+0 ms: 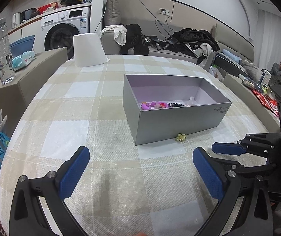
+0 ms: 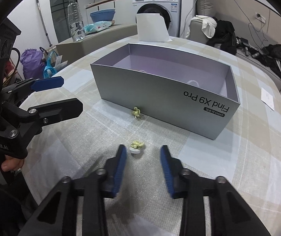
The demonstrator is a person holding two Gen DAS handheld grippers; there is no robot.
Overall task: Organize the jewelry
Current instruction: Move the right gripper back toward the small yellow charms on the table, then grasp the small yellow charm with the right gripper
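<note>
Lying on the checked cloth (image 2: 238, 157), one yellow flower clip (image 2: 136, 147) sits just ahead of the right gripper (image 2: 143, 153), whose jaws stand apart and hold nothing. A second clip (image 2: 136, 112) touches the grey box (image 2: 160, 96). The left gripper (image 1: 140, 169) is spread wide, empty.

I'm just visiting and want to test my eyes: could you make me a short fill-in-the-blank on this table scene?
1. The grey box on the checked tablecloth has no ____ on it.
2. Both yellow flower pieces lie ____ the box.
3. The right tongs stand ____, just short of the nearer flower.
4. The left tongs hold ____.

Missing words: lid; outside; open; nothing
</note>
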